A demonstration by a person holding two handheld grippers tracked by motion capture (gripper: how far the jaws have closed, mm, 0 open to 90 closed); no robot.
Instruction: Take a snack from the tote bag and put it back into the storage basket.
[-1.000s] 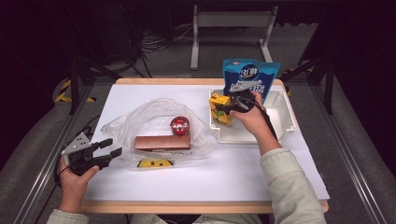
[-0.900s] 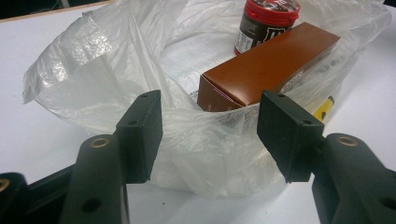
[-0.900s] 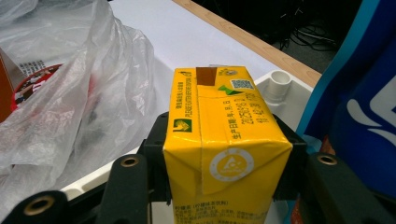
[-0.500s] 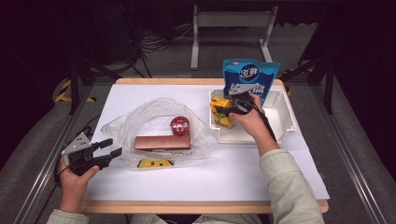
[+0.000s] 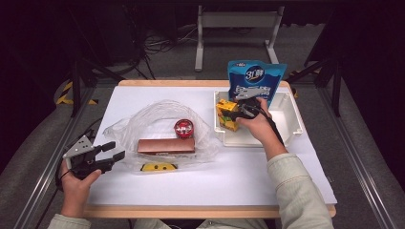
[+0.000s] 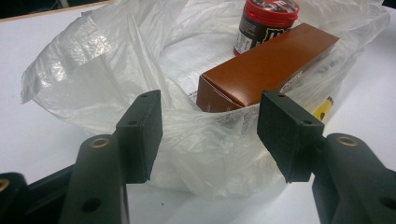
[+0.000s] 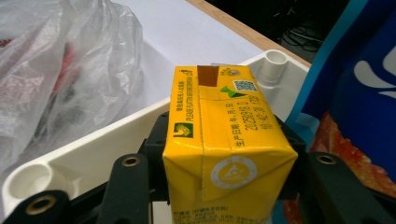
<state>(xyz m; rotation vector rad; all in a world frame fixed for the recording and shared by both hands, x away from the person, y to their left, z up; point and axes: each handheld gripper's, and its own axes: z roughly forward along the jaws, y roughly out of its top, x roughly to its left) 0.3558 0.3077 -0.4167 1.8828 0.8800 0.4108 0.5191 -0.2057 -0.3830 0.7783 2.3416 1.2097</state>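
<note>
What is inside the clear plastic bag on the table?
Inside the plastic bag lie a brown box and a red-lidded jar behind it. A yellow item shows at the bag's near edge, partly covered by the film, so what it is stays unclear.

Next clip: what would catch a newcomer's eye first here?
Probably the yellow drink carton, clamped between the right gripper's jaws over the white tray at the table's right, with a blue pouch standing behind it. Next, the crumpled clear plastic bag at centre holding a brown box and red-lidded jar, the left gripper open beside it.
</note>
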